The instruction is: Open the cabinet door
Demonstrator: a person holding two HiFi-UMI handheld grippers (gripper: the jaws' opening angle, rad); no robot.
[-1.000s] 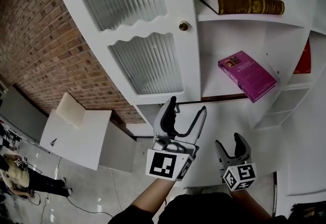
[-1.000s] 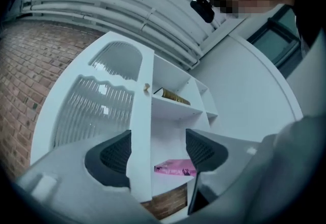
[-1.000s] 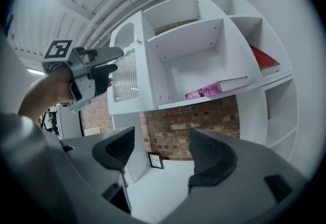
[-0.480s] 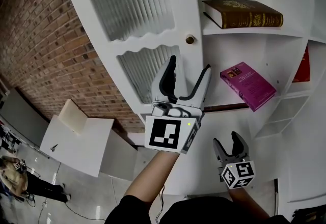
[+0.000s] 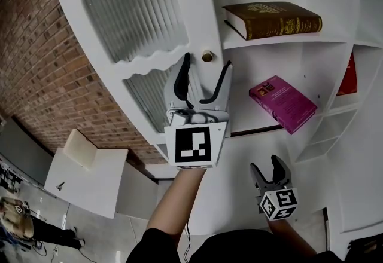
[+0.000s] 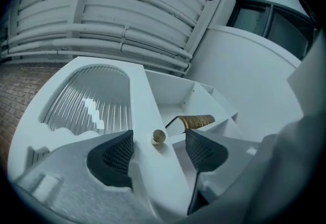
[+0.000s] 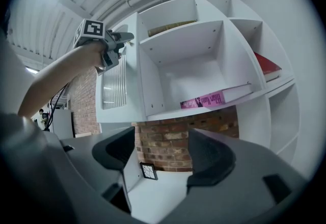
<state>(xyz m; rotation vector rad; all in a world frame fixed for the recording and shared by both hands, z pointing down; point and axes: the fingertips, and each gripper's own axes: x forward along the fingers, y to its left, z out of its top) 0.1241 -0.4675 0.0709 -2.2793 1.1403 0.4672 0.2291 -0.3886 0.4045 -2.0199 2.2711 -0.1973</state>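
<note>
At cabinet door knob [image 6: 158, 137] — left tongs [image 5: 207, 61] wide open, straddling it

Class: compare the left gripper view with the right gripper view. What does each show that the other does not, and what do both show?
Only the left gripper view: the knob, lying between the open jaws of the left hand-held gripper without touching them. Only the right gripper view: the pink book, the red book and the marker cube on that hand-held gripper. Both: the white door and the brown book on the upper shelf.
</note>
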